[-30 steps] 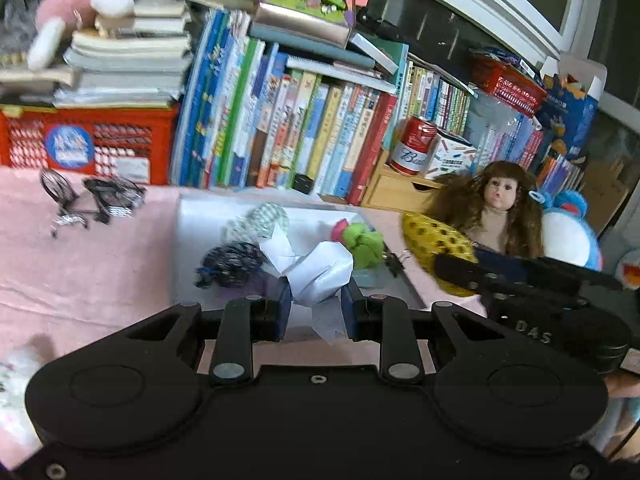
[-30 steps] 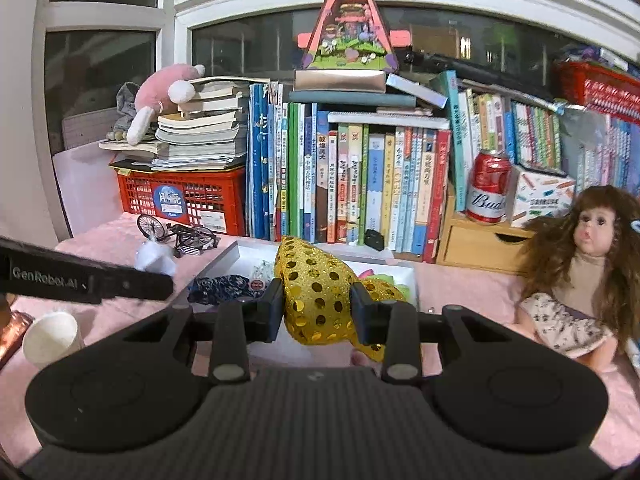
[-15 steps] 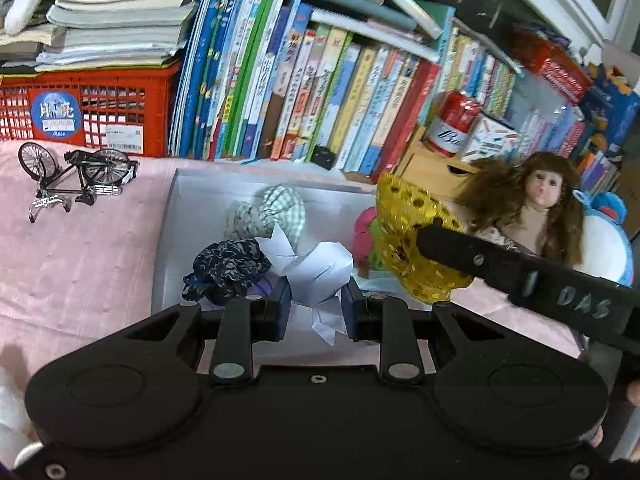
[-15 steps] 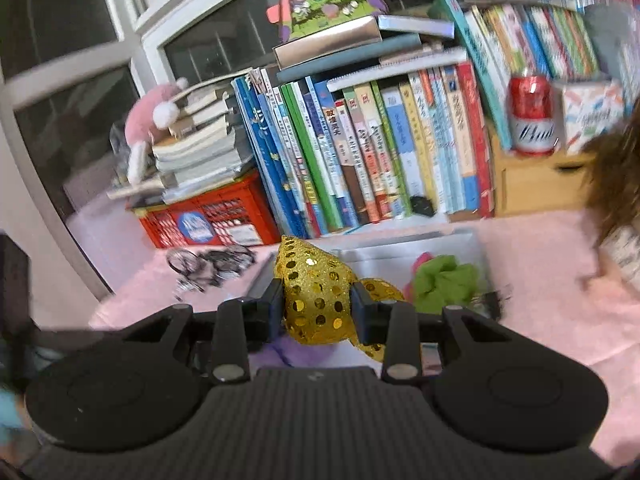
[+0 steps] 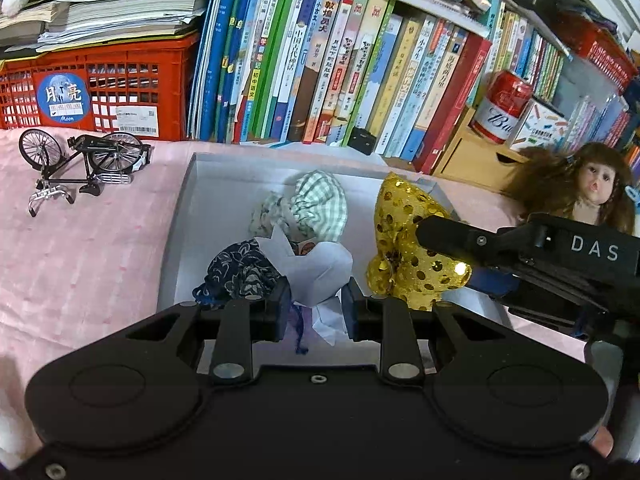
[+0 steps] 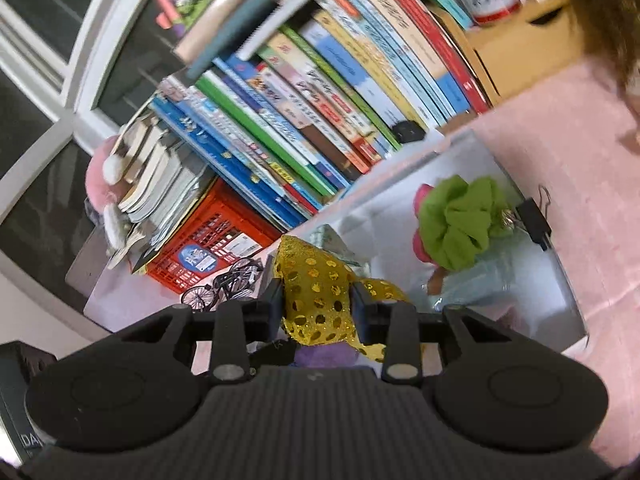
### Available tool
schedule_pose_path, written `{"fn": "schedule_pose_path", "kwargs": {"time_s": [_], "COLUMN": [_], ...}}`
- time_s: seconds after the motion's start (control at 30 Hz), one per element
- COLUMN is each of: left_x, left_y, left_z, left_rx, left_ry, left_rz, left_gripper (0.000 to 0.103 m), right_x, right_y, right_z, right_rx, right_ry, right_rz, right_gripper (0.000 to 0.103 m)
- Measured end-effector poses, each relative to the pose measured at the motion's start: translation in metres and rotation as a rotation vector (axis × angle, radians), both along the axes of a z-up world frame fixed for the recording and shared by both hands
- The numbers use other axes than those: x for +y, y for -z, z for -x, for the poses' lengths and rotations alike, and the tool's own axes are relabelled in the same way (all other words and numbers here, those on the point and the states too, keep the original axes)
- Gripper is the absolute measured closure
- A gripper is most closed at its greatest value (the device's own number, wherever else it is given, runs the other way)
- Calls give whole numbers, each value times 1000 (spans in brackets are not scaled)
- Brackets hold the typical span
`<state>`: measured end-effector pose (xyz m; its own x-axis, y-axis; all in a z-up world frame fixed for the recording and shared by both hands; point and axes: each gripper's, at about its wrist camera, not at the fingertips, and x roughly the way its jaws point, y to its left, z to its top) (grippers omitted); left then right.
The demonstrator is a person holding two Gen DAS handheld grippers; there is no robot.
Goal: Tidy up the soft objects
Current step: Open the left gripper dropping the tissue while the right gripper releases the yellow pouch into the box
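My left gripper (image 5: pixel 314 304) is shut on a crumpled white cloth (image 5: pixel 320 268) and holds it over the near part of the shallow grey tray (image 5: pixel 184 216). In the tray lie a dark floral scrunchie (image 5: pixel 236 272) and a green checked one (image 5: pixel 316 208). A gold sequined pouch (image 5: pixel 404 248) hangs over the tray's right side, pinched by my right gripper (image 6: pixel 316 306), which is rolled sideways. In the right wrist view the gold pouch (image 6: pixel 316 296) fills the jaws, and a green scrunchie (image 6: pixel 460 216) on something pink lies deeper in the tray (image 6: pixel 560 280).
A row of upright books (image 5: pixel 340 60) and a red crate (image 5: pixel 100 84) stand behind the tray. A model bicycle (image 5: pixel 84 164) lies on the pink cloth at left. A doll (image 5: pixel 584 188), a red can (image 5: pixel 500 108) and a wooden drawer box sit at right. A black binder clip (image 6: pixel 534 216) grips the tray rim.
Both grippers have come forward and down over the tray with their loads. The right gripper has rolled strongly sideways. The gold pouch now hangs beside the white cloth.
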<state>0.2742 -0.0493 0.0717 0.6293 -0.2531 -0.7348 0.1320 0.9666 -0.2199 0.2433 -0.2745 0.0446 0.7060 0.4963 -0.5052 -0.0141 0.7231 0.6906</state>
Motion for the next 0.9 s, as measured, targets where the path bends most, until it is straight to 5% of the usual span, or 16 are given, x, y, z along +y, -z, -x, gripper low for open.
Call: {"fn": "schedule_pose_path", "kwargs": {"time_s": [0.2, 0.3, 0.37, 0.53, 0.8, 0.9], "left_x": [-5, -7, -8, -8, -2, 1], "left_y": [3, 3, 2, -3, -14, -21], "left_z": [-8, -9, -9, -6, 6, 16], "left_rx": [3, -2, -6, -15, -58, -95], "left_ry": [11, 18, 23, 12, 3, -3], "left_rz": [-8, -12, -15, -20, -52, -72], "left_gripper": [77, 75, 64, 44, 33, 19], "right_x": [-9, -12, -13, -16, -22, -23], "right_y": [6, 7, 7, 3, -11, -17], "right_z": [-6, -7, -8, -3, 12, 22], "right_rx": [12, 11, 14, -5, -48, -70], "right_ry": [42, 61, 57, 58, 56, 44], "right_rz": [-18, -19, -28, -53, -47, -24], "right_gripper": [59, 45, 32, 24, 17, 13]}}
